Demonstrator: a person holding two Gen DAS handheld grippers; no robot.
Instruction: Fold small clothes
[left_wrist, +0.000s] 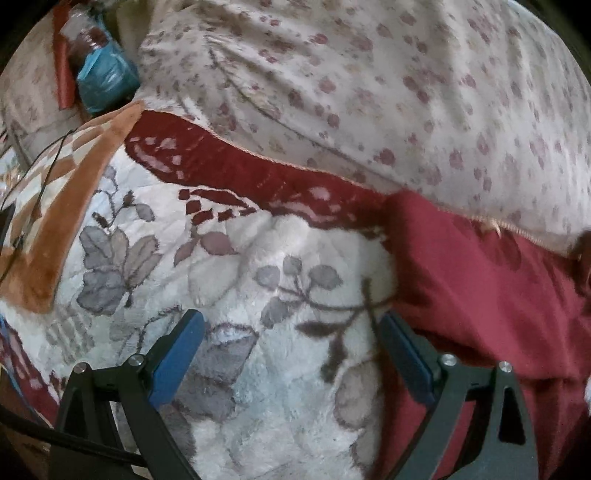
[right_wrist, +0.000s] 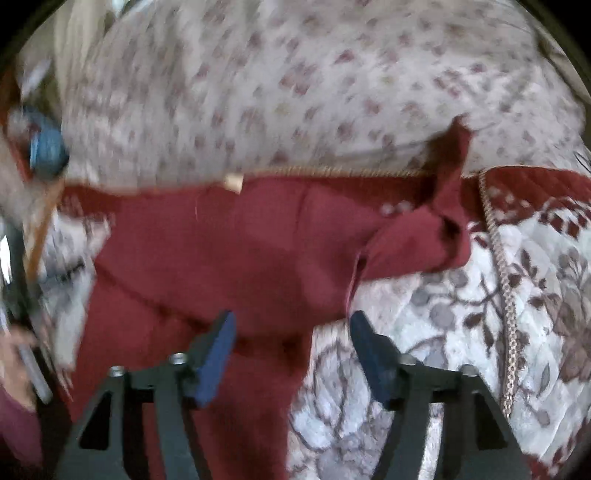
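A dark red garment (right_wrist: 229, 251) lies spread on a fluffy white blanket with grey and maroon flowers (left_wrist: 258, 369). In the right wrist view one sleeve (right_wrist: 424, 236) is bunched to the right. My right gripper (right_wrist: 291, 325) is open and empty, just above the garment's lower right edge. In the left wrist view the garment (left_wrist: 480, 288) lies to the right. My left gripper (left_wrist: 288, 325) is open and empty over the blanket, its right finger (left_wrist: 402, 354) at the garment's left edge.
A cream pillow or sheet with small pink flowers (left_wrist: 369, 74) rises behind the garment. A blue plastic package and a bottle (left_wrist: 99, 70) lie at the far left. An orange-edged cloth (left_wrist: 55, 240) and a thin black cable (left_wrist: 44, 177) lie at the left.
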